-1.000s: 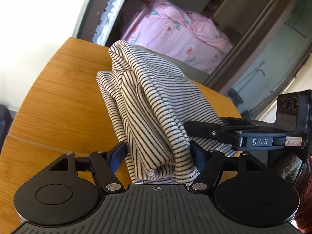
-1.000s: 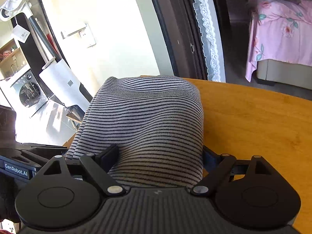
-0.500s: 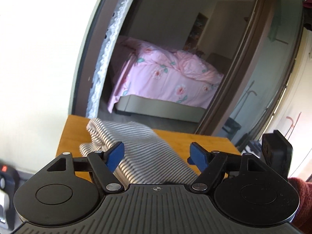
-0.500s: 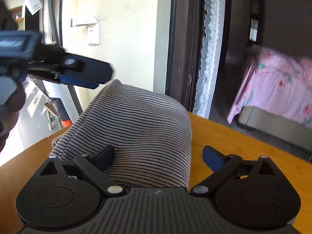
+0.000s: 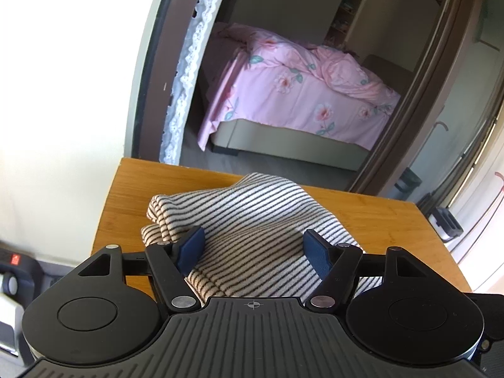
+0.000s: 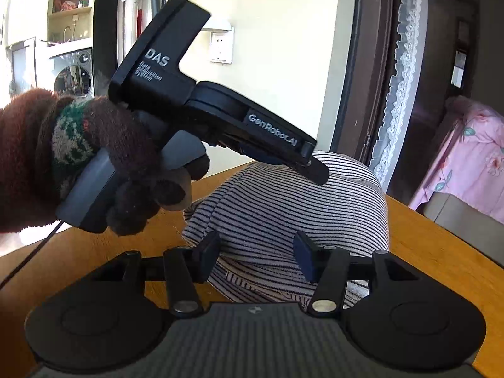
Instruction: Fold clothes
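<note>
1. Take the striped garment (image 5: 252, 230) as your landmark: it lies in a folded, humped bundle on the wooden table (image 5: 393, 220), toward the table's far edge near the doorway, with the pink bed (image 5: 299, 94) well beyond it.
2. The fold looks close to done, so treat this step as a tidy-up: press the hump flat and square the loose layers at the garment's near edge rather than starting a new fold.
3. Bring your left gripper (image 5: 253, 253) down gently; its blue pads (image 5: 192, 245) sit on either side of the garment's near fold.
4. Its jaws are spread wide and hold nothing. The fabric lies under and between them, and actual contact is hard to confirm.
5. Your right gripper (image 6: 256, 256) hovers over the garment's near edge, where striped layers stick out unevenly.
6. Its jaws are also apart, somewhat narrower than the left pair, and they grip nothing.
7. In the right wrist view, your gloved left hand (image 6: 94, 163) tilts its gripper down over the top of the garment; keep the two tools from colliding.
8. Smooth outward from the hump so no layer slides off the stack.
</note>
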A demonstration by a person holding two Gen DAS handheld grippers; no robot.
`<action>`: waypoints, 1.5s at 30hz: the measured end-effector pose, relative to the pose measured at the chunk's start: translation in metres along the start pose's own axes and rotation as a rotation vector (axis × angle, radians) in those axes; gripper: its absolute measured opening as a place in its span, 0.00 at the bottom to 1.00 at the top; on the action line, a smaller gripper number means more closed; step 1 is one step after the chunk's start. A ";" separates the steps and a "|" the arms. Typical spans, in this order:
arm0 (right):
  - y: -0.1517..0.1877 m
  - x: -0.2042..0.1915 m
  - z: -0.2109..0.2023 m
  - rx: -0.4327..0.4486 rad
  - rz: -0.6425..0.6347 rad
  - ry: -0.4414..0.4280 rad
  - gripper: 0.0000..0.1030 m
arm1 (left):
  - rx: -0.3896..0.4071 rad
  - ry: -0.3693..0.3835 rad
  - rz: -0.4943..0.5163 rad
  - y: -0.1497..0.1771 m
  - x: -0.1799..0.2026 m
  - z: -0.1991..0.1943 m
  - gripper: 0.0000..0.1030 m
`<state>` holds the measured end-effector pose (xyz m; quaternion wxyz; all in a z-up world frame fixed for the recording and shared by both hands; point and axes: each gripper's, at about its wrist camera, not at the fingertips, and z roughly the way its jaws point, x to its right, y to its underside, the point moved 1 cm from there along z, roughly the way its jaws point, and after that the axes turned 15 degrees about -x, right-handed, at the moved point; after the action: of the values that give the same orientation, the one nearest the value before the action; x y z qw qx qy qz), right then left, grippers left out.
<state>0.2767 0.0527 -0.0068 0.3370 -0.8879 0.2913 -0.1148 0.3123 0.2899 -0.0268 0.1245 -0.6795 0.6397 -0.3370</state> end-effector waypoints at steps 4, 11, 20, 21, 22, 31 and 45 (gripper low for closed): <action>0.021 0.034 -0.029 0.046 0.176 -0.052 0.85 | 0.016 -0.049 0.004 0.018 0.015 -0.030 0.87; 0.054 0.093 -0.016 0.042 0.512 -0.122 0.84 | -0.037 0.042 -0.040 0.066 0.029 -0.050 0.79; 0.035 0.066 -0.009 0.041 0.338 -0.008 0.53 | -0.033 0.072 -0.184 0.077 -0.003 -0.025 0.65; 0.036 0.064 -0.004 0.013 0.319 0.023 0.53 | -0.030 0.067 -0.189 0.079 -0.003 -0.025 0.67; 0.040 0.064 0.001 -0.001 0.320 0.033 0.54 | -0.021 0.053 -0.182 0.081 0.001 -0.029 0.67; 0.070 0.072 -0.002 0.020 0.349 0.052 0.79 | 0.058 -0.073 -0.111 0.096 0.032 -0.060 0.69; 0.089 0.084 -0.011 0.084 0.459 0.038 0.82 | 0.057 -0.042 -0.063 0.076 0.044 -0.063 0.18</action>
<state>0.3013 -0.0566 -0.0572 0.3855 -0.7812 0.4868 -0.0637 0.2116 0.2530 -0.0121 0.1464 -0.7025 0.6052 -0.3446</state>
